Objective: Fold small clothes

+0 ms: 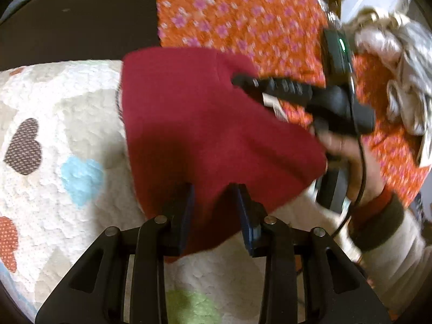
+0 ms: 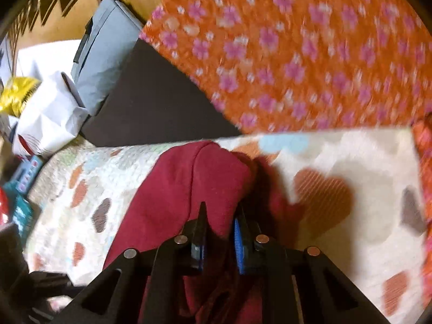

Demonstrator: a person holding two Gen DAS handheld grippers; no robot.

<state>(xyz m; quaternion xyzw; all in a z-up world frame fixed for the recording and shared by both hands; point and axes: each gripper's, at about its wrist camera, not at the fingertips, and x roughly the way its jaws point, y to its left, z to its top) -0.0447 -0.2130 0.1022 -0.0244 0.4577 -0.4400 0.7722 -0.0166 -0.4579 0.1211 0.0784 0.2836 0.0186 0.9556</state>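
One dark red garment [image 1: 205, 124] hangs between two tools over a white blanket [image 1: 54, 140] printed with hearts. The left tool [image 1: 216, 213] is clamped on its lower edge; the right tool [image 2: 220, 229] pinches a bunched fold at the far edge. One orange flowered blanket [image 2: 297, 54] lies beyond, bordering a dark surface [image 2: 151, 102]. Boxes and bags [image 2: 48, 113] crowd the left side.

The left gripper [image 1: 214, 193] pinched the near edge of a dark red garment [image 1: 189, 124] above a heart-patterned blanket [image 1: 54, 148]. The right gripper [image 1: 243, 81] gripped its far side, beside an orange flowered cloth [image 1: 243, 13].
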